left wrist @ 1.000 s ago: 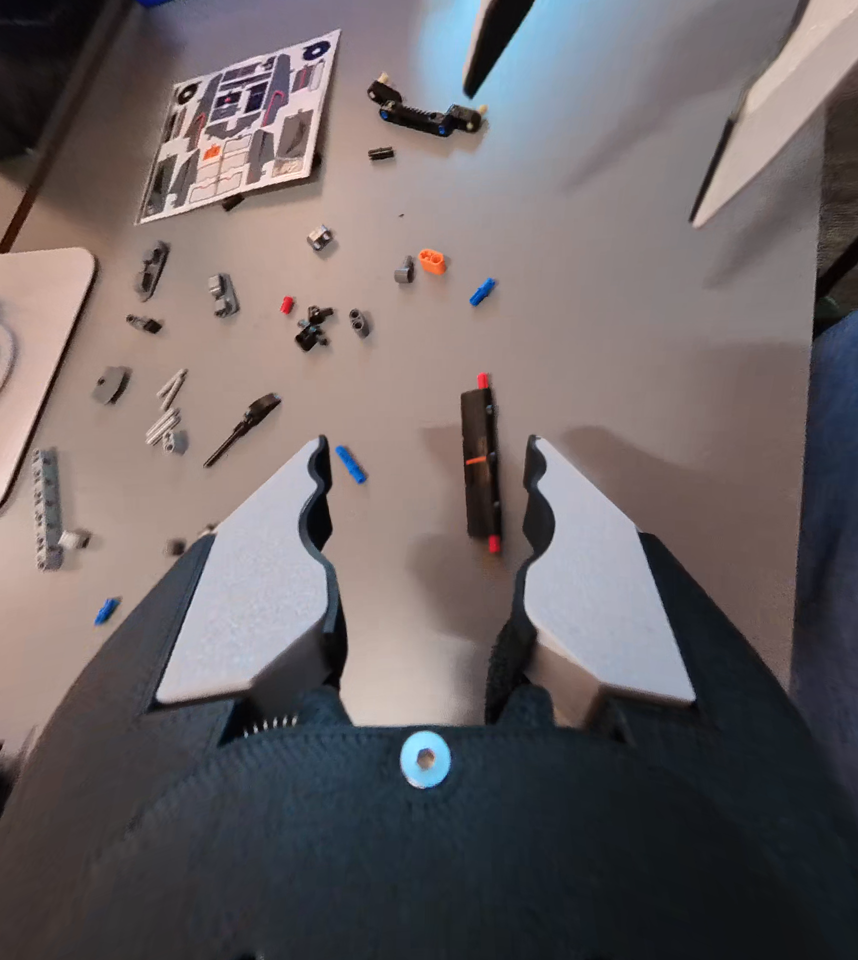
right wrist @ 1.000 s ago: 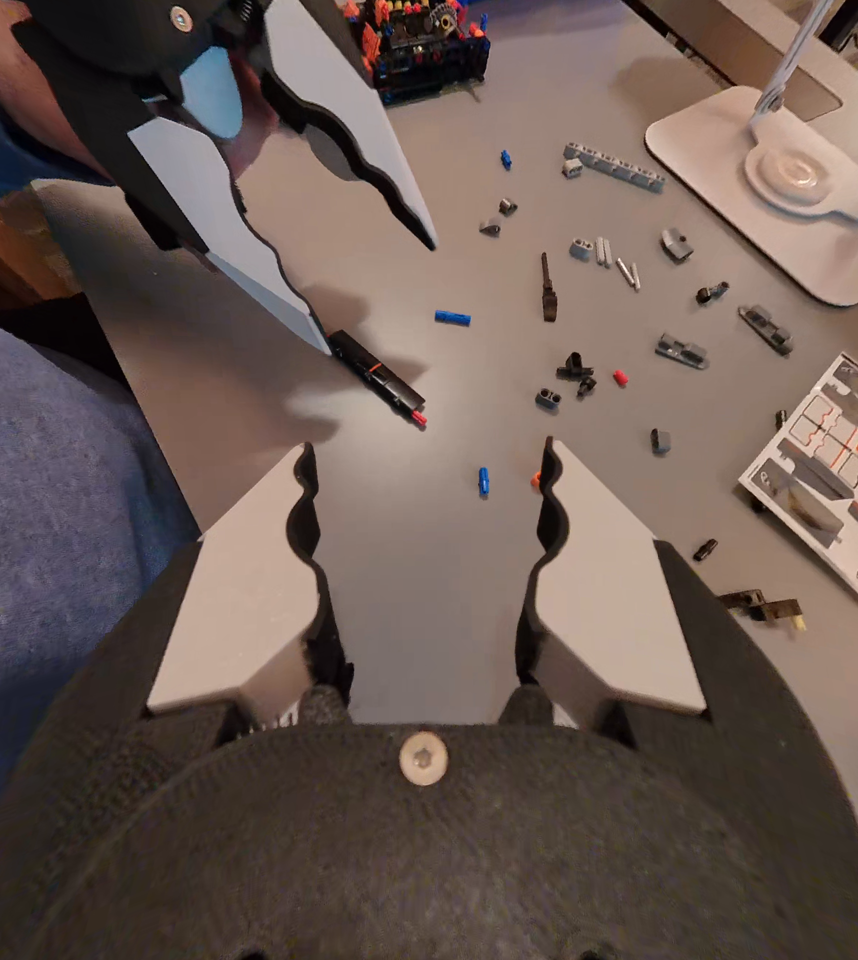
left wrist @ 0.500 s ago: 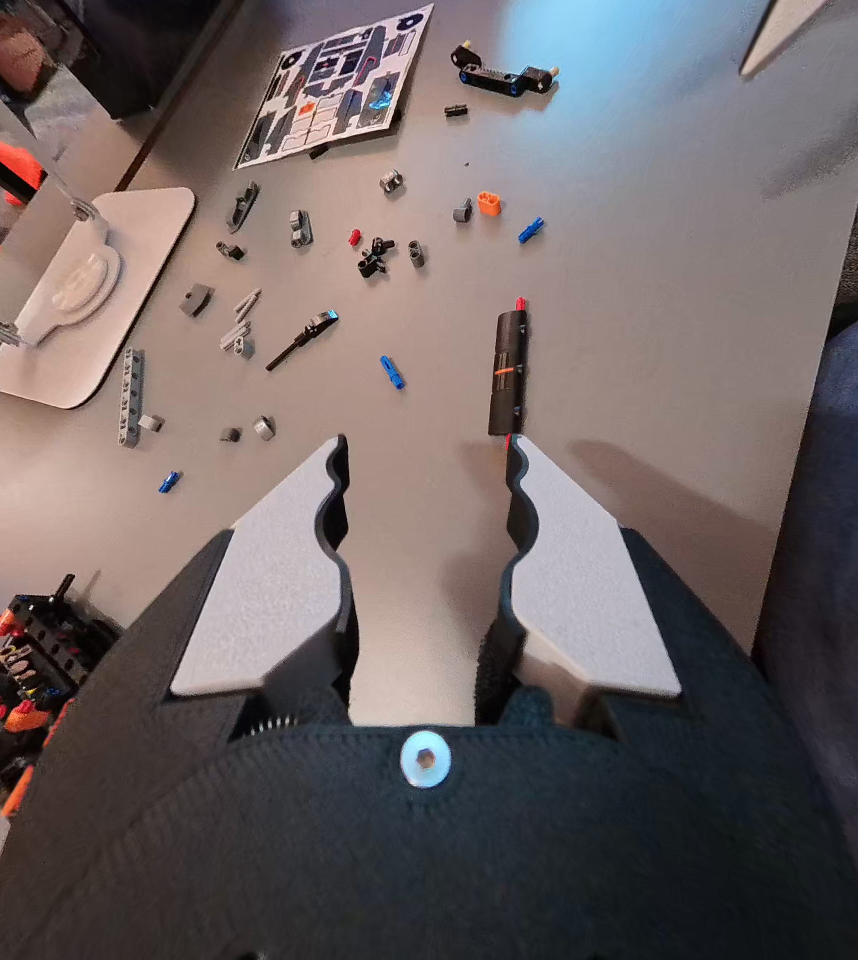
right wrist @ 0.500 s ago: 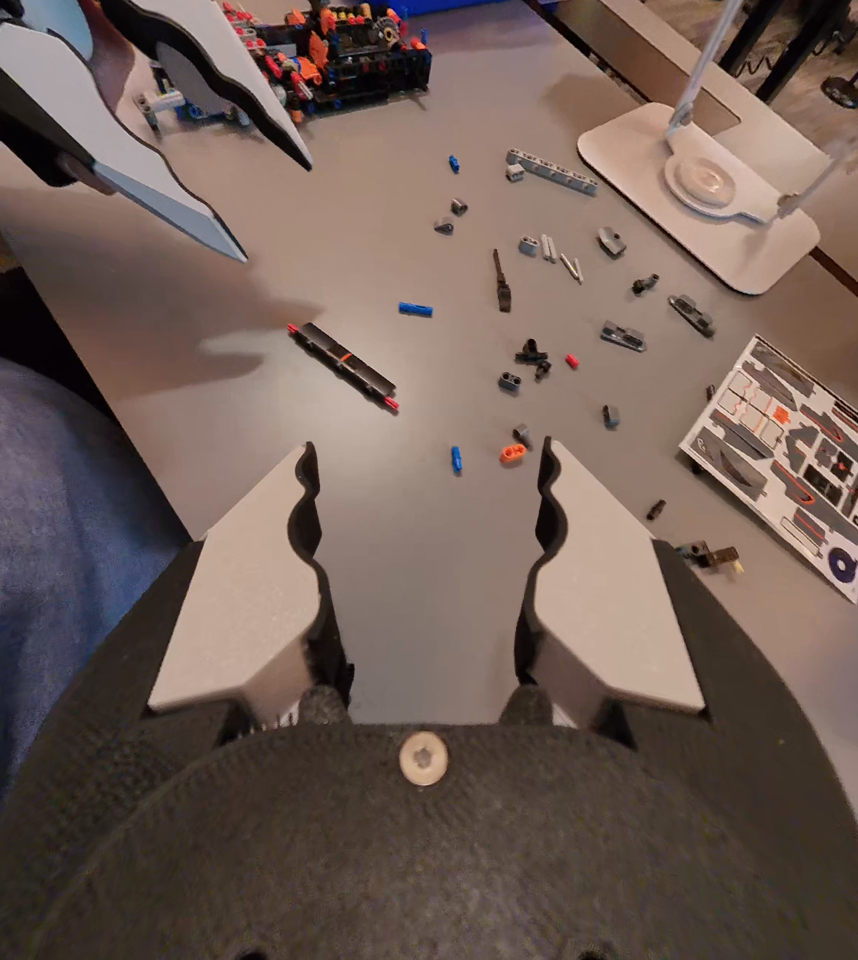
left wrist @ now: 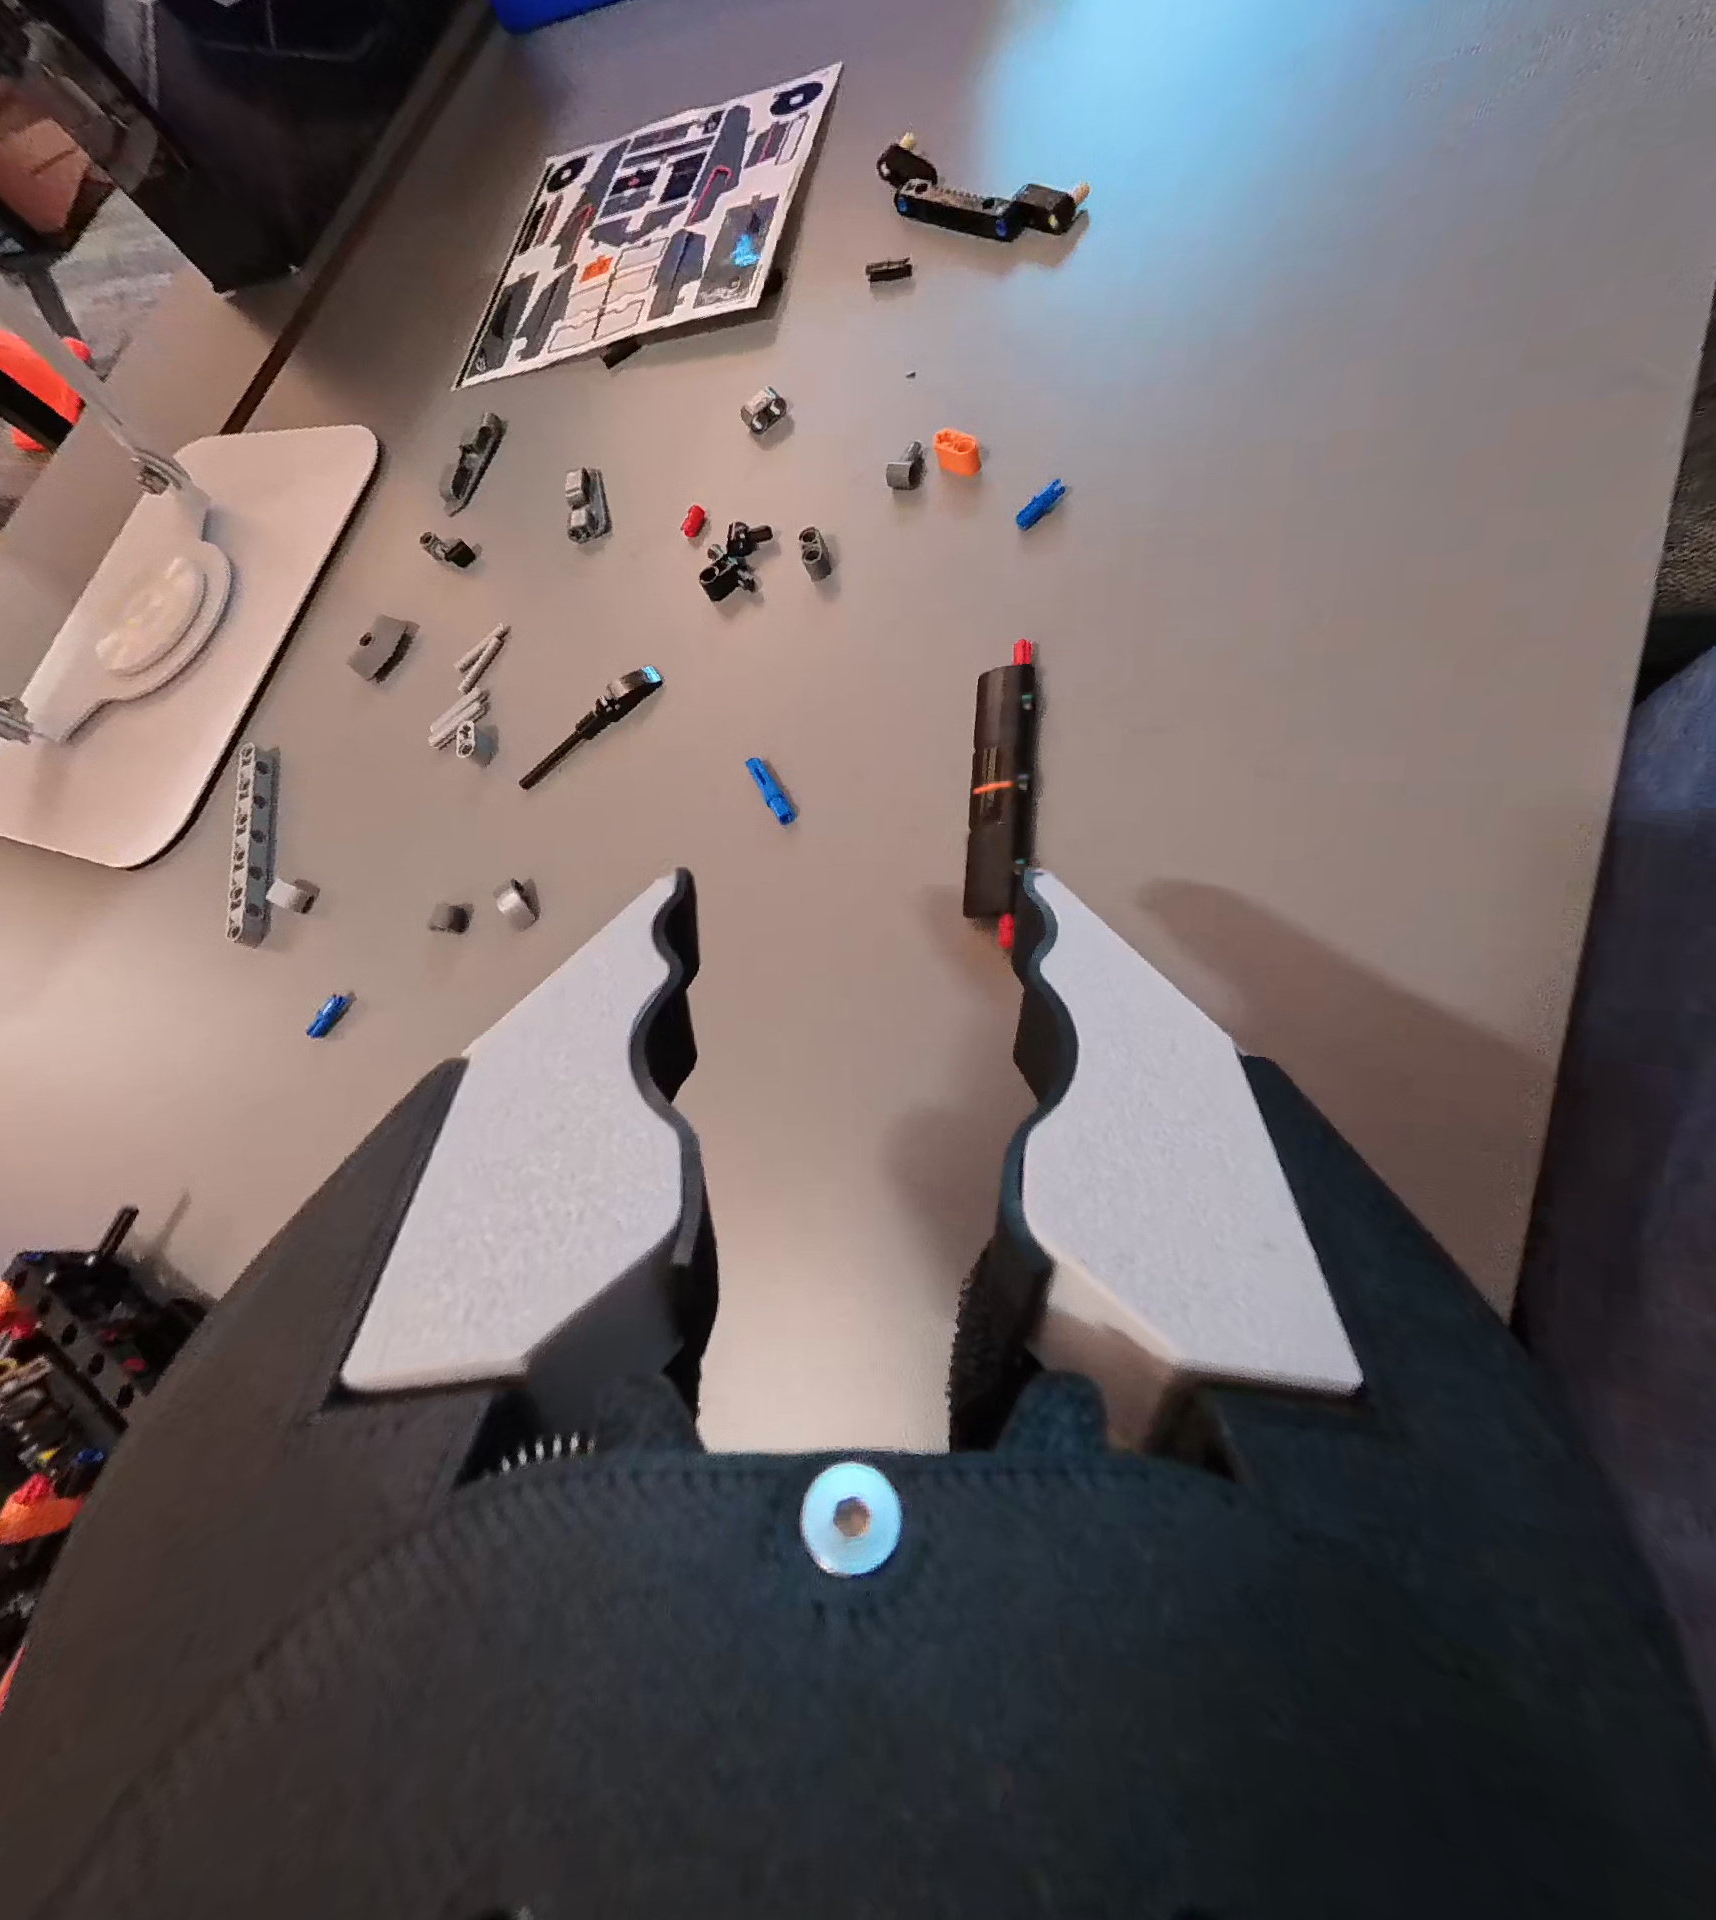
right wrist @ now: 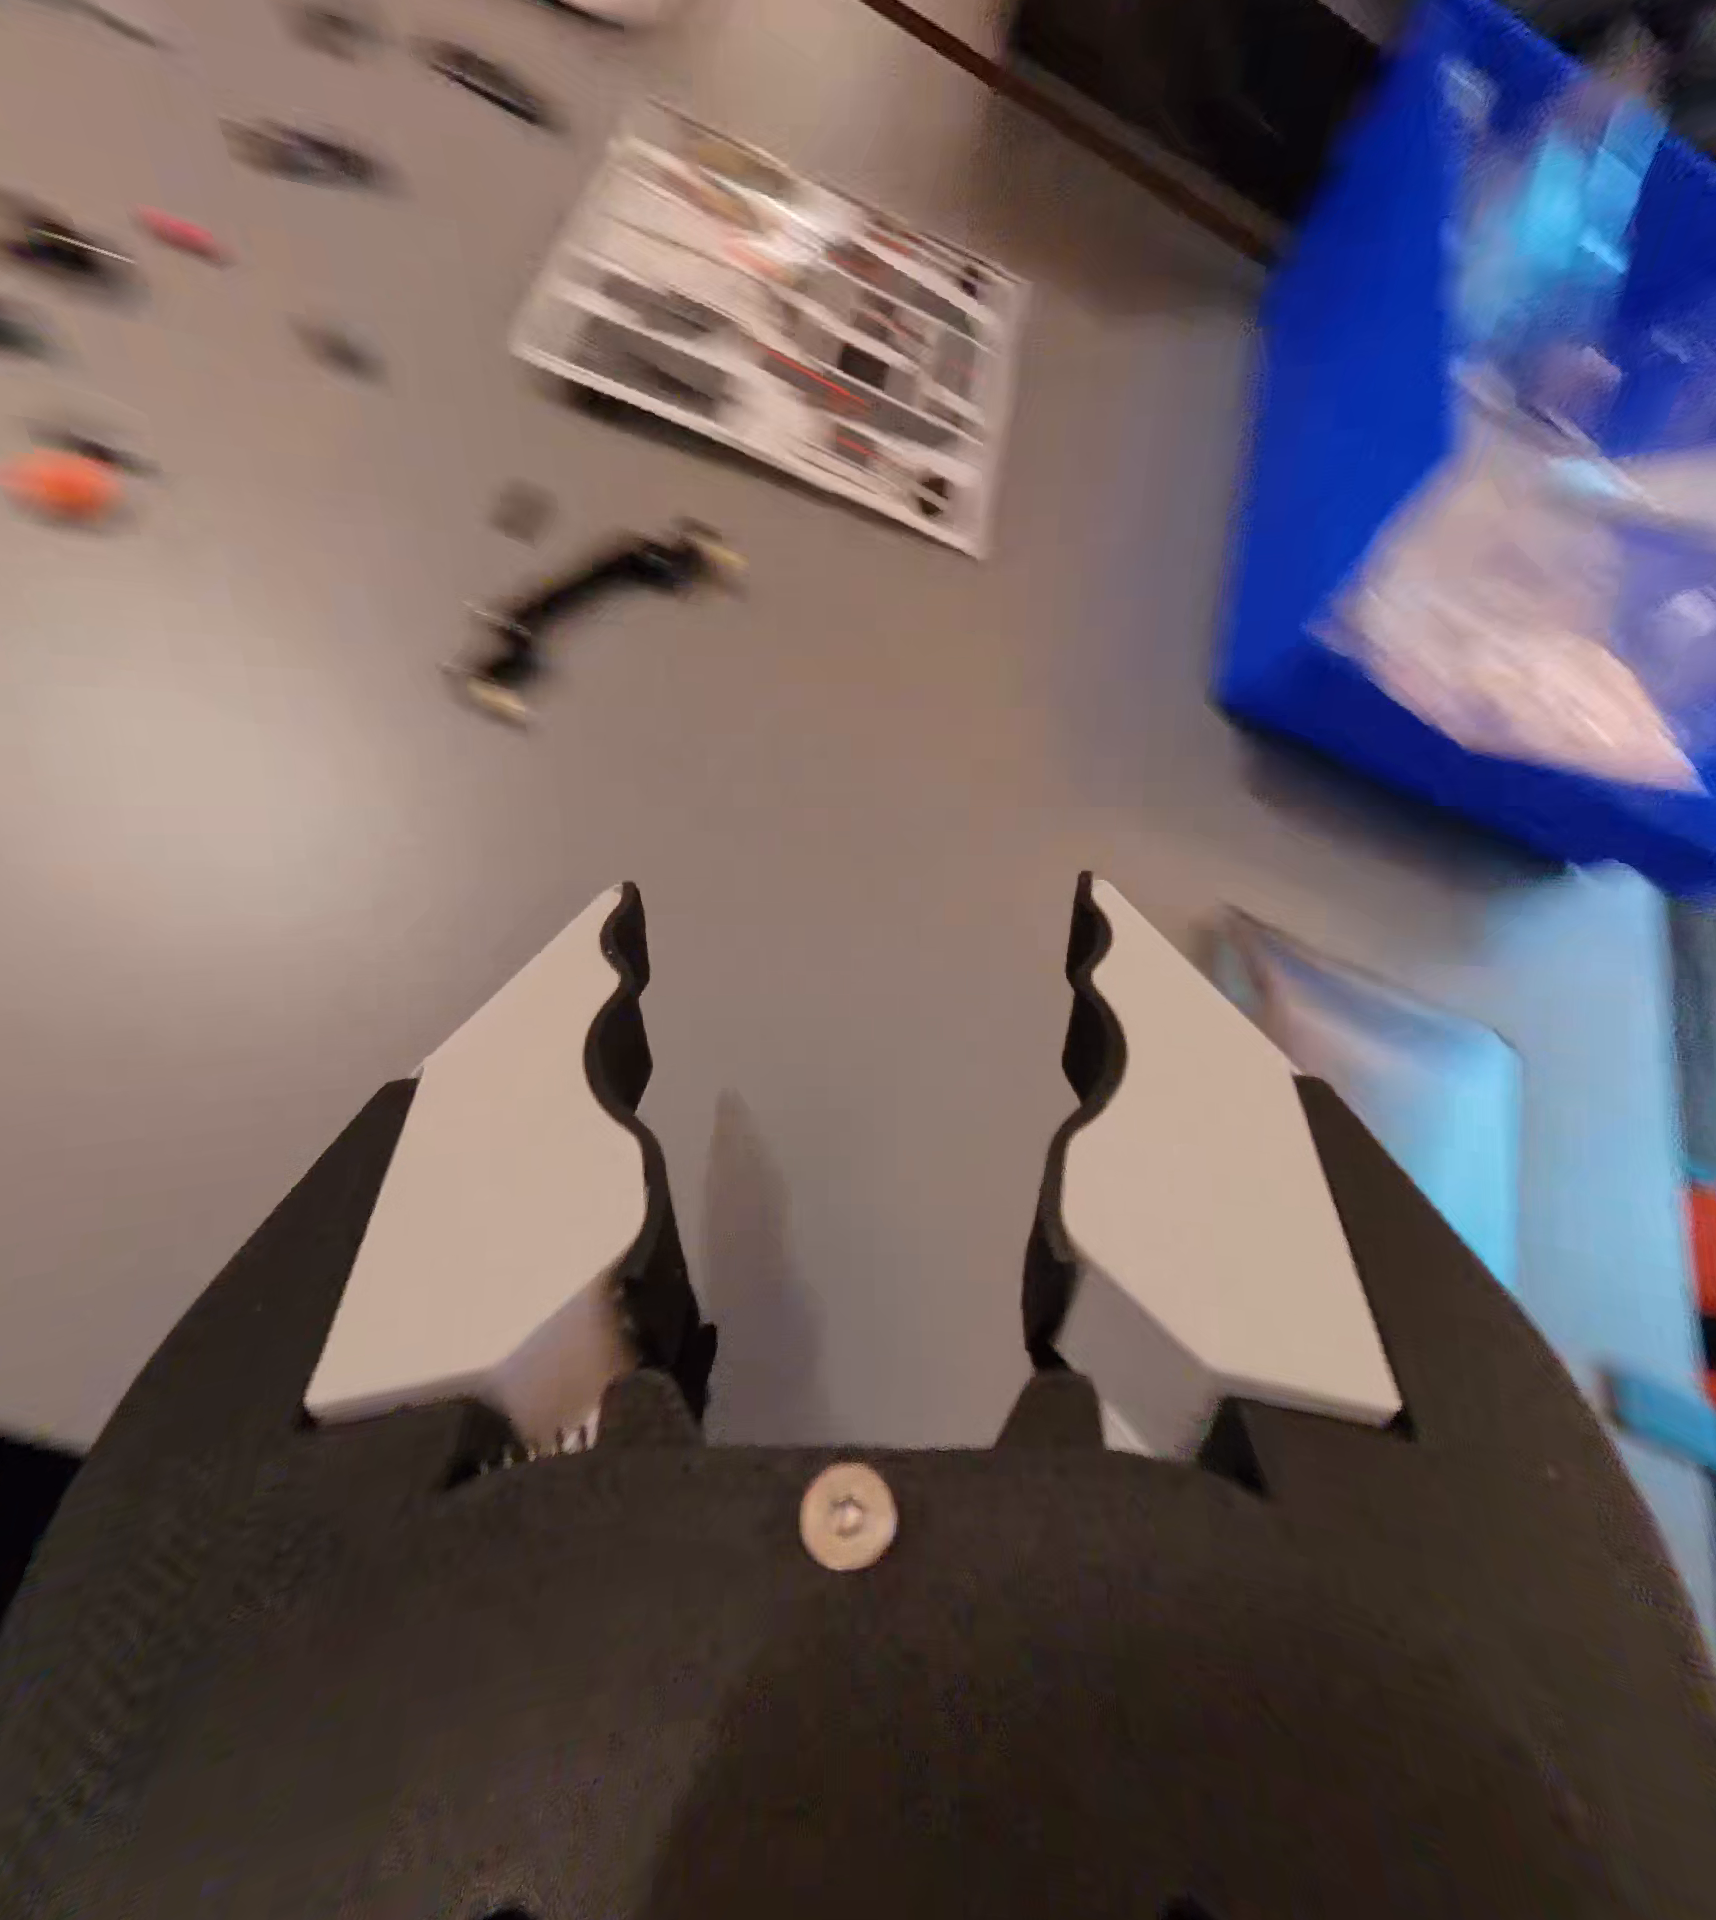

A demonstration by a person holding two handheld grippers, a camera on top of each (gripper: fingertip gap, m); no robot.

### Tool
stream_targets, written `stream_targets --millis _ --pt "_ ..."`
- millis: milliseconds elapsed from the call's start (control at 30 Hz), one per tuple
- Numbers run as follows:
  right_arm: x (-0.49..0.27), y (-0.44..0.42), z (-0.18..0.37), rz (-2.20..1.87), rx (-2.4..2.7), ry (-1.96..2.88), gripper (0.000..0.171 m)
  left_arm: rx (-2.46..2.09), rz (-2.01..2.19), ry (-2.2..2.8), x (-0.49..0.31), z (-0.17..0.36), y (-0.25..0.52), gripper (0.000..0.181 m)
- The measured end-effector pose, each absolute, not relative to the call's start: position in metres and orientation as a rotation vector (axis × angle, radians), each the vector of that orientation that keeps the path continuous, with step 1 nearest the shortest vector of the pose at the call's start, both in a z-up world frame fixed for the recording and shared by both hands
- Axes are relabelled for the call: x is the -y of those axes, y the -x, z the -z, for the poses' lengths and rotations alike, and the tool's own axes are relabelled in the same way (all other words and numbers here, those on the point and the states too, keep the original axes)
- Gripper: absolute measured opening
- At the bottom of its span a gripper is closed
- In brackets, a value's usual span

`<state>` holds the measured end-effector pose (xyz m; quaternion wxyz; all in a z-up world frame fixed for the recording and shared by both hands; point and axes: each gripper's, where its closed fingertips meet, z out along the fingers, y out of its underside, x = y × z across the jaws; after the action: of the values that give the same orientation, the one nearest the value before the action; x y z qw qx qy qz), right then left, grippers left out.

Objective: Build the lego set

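My left gripper (left wrist: pixel 854 894) is open and empty above the grey table (left wrist: pixel 1301 540). A black beam with red pins (left wrist: pixel 1001 784) lies just beyond its right fingertip. A blue pin (left wrist: pixel 769 790) lies ahead of the left fingertip. A partly built black, red and orange model (left wrist: pixel 12 1444) sits at the lower left. A sticker sheet (left wrist: pixel 656 223) lies far ahead. My right gripper (right wrist: pixel 854 894) is open and empty over bare table; its view is blurred. It shows the sticker sheet (right wrist: pixel 781 322), a black beam assembly (right wrist: pixel 584 608) and an orange piece (right wrist: pixel 59 480).
Several small grey, black, red and blue pieces are scattered across the table, among them a long grey beam (left wrist: pixel 251 842) and an orange connector (left wrist: pixel 958 453). A white stand base (left wrist: pixel 168 644) is at the left. A blue bin (right wrist: pixel 1519 499) stands at the right. The table edge runs at the right (left wrist: pixel 1602 831). Across from one pair of fingers to the other is roughly 35 cm. The blue pin (left wrist: pixel 769 790) is about 9 cm from my left fingertips and 30 cm from my right. From either gripper's tips it is about 20 cm to the orange piece (right wrist: pixel 59 480).
My left gripper pulled back and up from the black beam. My right gripper swung fast to the right, now facing the sticker sheet and blue bin, and it has left the left wrist view.
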<state>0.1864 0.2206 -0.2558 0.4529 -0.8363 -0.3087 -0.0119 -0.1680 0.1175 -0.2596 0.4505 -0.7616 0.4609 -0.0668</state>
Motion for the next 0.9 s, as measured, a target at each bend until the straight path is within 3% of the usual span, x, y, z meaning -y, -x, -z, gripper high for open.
stream_targets --millis 33,300,467,900 --pt "-0.229 -0.217 0.261 0.09 0.699 2.08 0.077 -1.143 0.169 1.883 -0.119 0.26 0.167 0.059" --pt "-0.258 -0.329 0.305 0.348 0.583 2.225 0.063 -1.166 0.182 1.863 -0.137 0.257 0.158 0.058" --pt "-0.266 -0.341 0.311 0.296 0.563 2.279 0.037 -1.182 0.199 1.864 -0.144 0.259 0.152 0.057" --pt "-0.342 -0.382 0.309 0.062 0.599 2.274 0.038 -1.216 0.229 1.852 -0.154 0.26 0.142 0.057"
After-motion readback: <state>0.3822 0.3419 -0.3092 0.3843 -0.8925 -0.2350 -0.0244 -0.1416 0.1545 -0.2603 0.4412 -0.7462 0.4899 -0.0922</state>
